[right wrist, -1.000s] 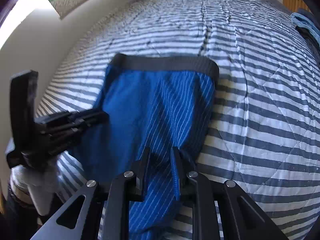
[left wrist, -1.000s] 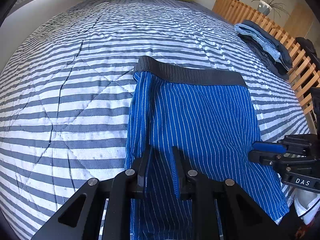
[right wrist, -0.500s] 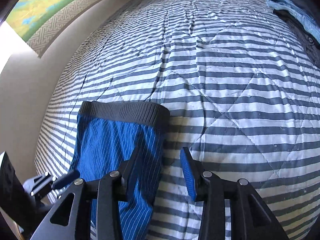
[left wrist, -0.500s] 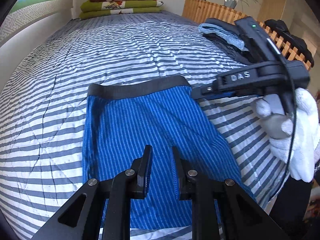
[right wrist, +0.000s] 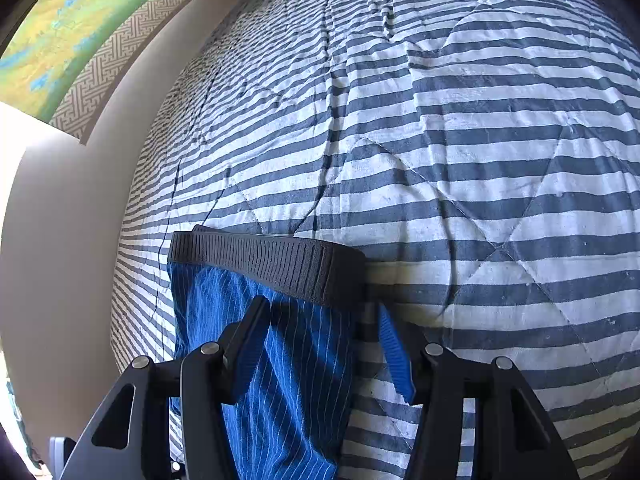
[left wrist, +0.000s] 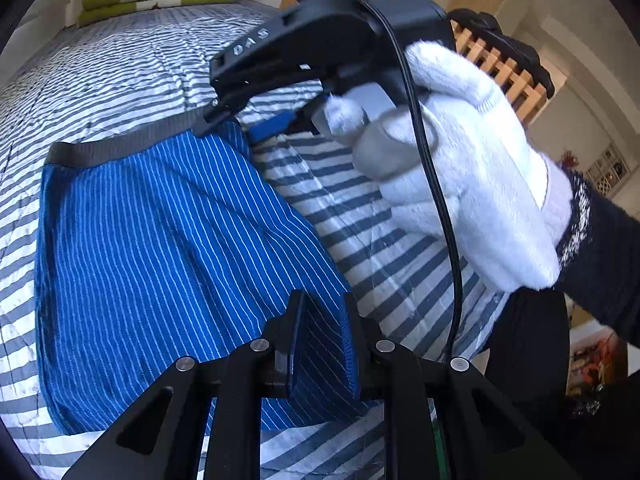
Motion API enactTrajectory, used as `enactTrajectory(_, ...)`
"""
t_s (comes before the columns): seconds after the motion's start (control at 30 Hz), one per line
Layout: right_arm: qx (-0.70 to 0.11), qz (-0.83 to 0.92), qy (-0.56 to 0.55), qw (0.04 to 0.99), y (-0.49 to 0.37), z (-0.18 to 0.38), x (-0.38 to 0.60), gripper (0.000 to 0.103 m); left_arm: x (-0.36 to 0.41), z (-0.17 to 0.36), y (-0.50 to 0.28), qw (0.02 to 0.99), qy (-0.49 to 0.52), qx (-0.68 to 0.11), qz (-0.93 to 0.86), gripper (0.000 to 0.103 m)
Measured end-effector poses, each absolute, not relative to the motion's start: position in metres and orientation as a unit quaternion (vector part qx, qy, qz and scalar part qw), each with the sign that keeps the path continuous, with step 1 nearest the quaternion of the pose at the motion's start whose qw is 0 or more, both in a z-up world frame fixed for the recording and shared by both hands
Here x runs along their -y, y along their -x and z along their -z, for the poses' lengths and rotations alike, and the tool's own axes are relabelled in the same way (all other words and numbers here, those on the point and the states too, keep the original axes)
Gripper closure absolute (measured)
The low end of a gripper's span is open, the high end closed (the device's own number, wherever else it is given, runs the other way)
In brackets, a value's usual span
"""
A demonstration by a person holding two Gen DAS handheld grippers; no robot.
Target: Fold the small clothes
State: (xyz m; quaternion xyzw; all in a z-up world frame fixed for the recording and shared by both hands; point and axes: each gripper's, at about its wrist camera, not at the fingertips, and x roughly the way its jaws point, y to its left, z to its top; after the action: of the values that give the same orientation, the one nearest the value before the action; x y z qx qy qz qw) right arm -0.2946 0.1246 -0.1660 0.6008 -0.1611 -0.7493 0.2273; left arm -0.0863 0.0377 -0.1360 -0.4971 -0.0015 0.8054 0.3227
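1. Right wrist view: the right gripper [right wrist: 320,344] is spread wide, its fingers straddling the right end of the dark waistband [right wrist: 276,260] of the blue pinstriped boxer briefs [right wrist: 280,380]; the left finger lies over blue cloth, the blue-padded right finger over bare quilt. Nothing is pinched.
2. Left wrist view: the left gripper [left wrist: 322,344] is nearly closed around the hem corner of the briefs [left wrist: 160,272] at their near right edge; a fold of blue cloth sits between the fingers, so it appears to be pinching that corner.
3. From the same view, the right gripper [left wrist: 240,120], held in a white-gloved hand [left wrist: 472,168], reaches the far right waistband corner [left wrist: 132,144].
4. The briefs lie flat on the striped quilt [right wrist: 480,140], long axis running from hem to waistband, away from the left gripper.
5. My reading: both grippers sit on the garment's right edge, one at each end, so the coming move is likely a lengthwise fold leftward, once the right gripper closes on the waistband.
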Motion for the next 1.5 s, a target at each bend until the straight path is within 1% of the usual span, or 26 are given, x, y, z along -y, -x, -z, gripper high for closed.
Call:
enactTrajectory(0.03, 0.149, 0.753, -0.6, 0.226, 0.296, 0.165, -0.122, 0.068, -0.041, 0.141, 0.086, 0.324, 0.504, -0.001, -0.801, 0.083)
enactTrajectory(0.07, 0.131, 0.758, -0.6, 0.222, 0.297, 0.164, -0.119, 0.078, -0.043, 0.147, 0.085, 0.323, 0.511, -0.002, -0.797, 0.084)
enactTrajectory(0.13, 0.098, 0.774, -0.59, 0.208, 0.3, 0.161, -0.114, 0.086, -0.045, 0.154, 0.084, 0.319, 0.512, -0.001, -0.798, 0.084)
enactTrajectory(0.17, 0.086, 0.78, -0.587, 0.202, 0.301, 0.161, -0.112, 0.087, -0.045, 0.155, 0.084, 0.322, 0.51, 0.001, -0.798, 0.084)
enactTrajectory(0.23, 0.07, 0.783, -0.587, 0.195, 0.302, 0.166, -0.107, 0.087, -0.046, 0.154, 0.085, 0.322, 0.515, 0.007, -0.795, 0.083)
enactTrajectory(0.3, 0.076, 0.783, -0.586, 0.195, 0.3, 0.167, -0.109, 0.084, -0.042, 0.15, 0.085, 0.319, 0.521, 0.015, -0.792, 0.083)
enactTrajectory(0.37, 0.109, 0.776, -0.588, 0.202, 0.296, 0.164, -0.12, 0.073, -0.036, 0.141, 0.079, 0.317, 0.517, 0.017, -0.795, 0.083)
enactTrajectory(0.43, 0.132, 0.777, -0.583, 0.199, 0.286, 0.158, -0.134, 0.067, -0.024, 0.129, 0.073, 0.307, 0.507, 0.021, -0.805, 0.082)
enactTrajectory(0.53, 0.13, 0.789, -0.57, 0.186, 0.259, 0.147, -0.155, 0.066, 0.005, 0.114, 0.072, 0.275, 0.496, 0.036, -0.823, 0.081)
enactTrajectory(0.67, 0.116, 0.799, -0.567, 0.166, 0.221, 0.145, -0.17, 0.066, 0.048, 0.111, 0.086, 0.209, 0.501, 0.051, -0.838, 0.077)
enactTrajectory(0.7, 0.118, 0.799, -0.565, 0.166, 0.212, 0.145, -0.172, 0.066, 0.058, 0.11, 0.09, 0.197, 0.504, 0.057, -0.839, 0.073)
enactTrajectory(0.73, 0.119, 0.801, -0.564, 0.163, 0.205, 0.145, -0.174, 0.066, 0.067, 0.111, 0.094, 0.181, 0.507, 0.062, -0.84, 0.067)
enactTrajectory(0.8, 0.11, 0.805, -0.563, 0.153, 0.193, 0.146, -0.172, 0.066, 0.085, 0.113, 0.105, 0.149, 0.511, 0.067, -0.844, 0.061)
enactTrajectory(0.87, 0.104, 0.805, -0.564, 0.154, 0.184, 0.148, -0.168, 0.066, 0.103, 0.118, 0.112, 0.14, 0.516, 0.079, -0.841, 0.06)
enactTrajectory(0.97, 0.12, 0.795, -0.571, 0.164, 0.178, 0.153, -0.166, 0.066, 0.116, 0.123, 0.126, 0.128, 0.524, 0.099, -0.836, 0.06)
enactTrajectory(1.37, 0.15, 0.766, -0.595, 0.191, 0.193, 0.168, -0.153, 0.066, 0.137, 0.153, 0.173, 0.105, 0.566, 0.143, -0.805, 0.06)
enactTrajectory(1.5, 0.141, 0.765, -0.595, 0.2, 0.194, 0.169, -0.147, 0.066, 0.133, 0.154, 0.173, 0.112, 0.571, 0.13, -0.803, 0.061)
